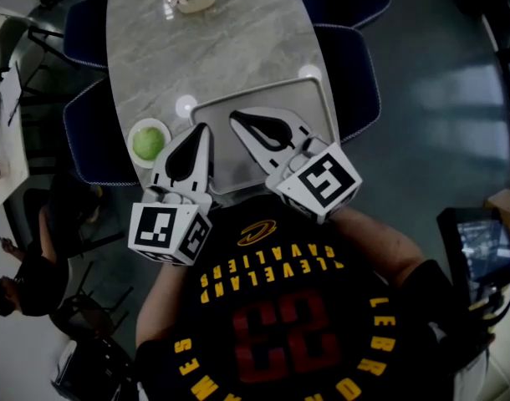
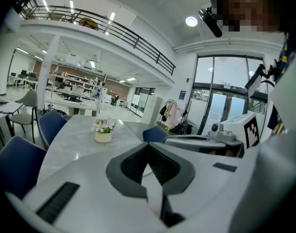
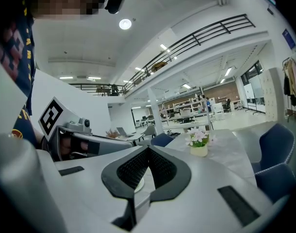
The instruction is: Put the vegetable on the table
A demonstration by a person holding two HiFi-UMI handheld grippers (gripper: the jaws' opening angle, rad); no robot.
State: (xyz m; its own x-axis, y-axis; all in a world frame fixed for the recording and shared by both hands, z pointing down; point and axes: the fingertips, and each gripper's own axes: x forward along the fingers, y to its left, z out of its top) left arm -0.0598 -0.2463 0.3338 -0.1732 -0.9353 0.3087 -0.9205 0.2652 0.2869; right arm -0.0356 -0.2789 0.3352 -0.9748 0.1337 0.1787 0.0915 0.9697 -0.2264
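Both pairs of jaws are pressed fully together with nothing between them: the left gripper (image 1: 203, 128) and the right gripper (image 1: 234, 117) hang empty above the near edge of the tray.

The round green vegetable (image 1: 149, 142) sits on a small pale round plate (image 1: 134, 130), at 9 o'clock from the left gripper's tips and just beside them. At 3 o'clock of the plate lies the grey rectangular metal tray (image 1: 305, 98), both on the grey marble oval table (image 1: 221, 40), with dark blue padded chairs (image 1: 359, 65) around it.

I'd say the pickup has not begun. Next, the left jaws need to open, swing towards 9 o'clock, drop over the vegetable and close, then carry it to bare tabletop.

Only the head view shows the vegetable. The 2 gripper views look level across the table instead, showing the meeting tips up close (left (image 2: 148, 144), right (image 3: 148, 148)) and the pink flowers in a cream pot (image 2: 103, 130) at 12 o'clock.
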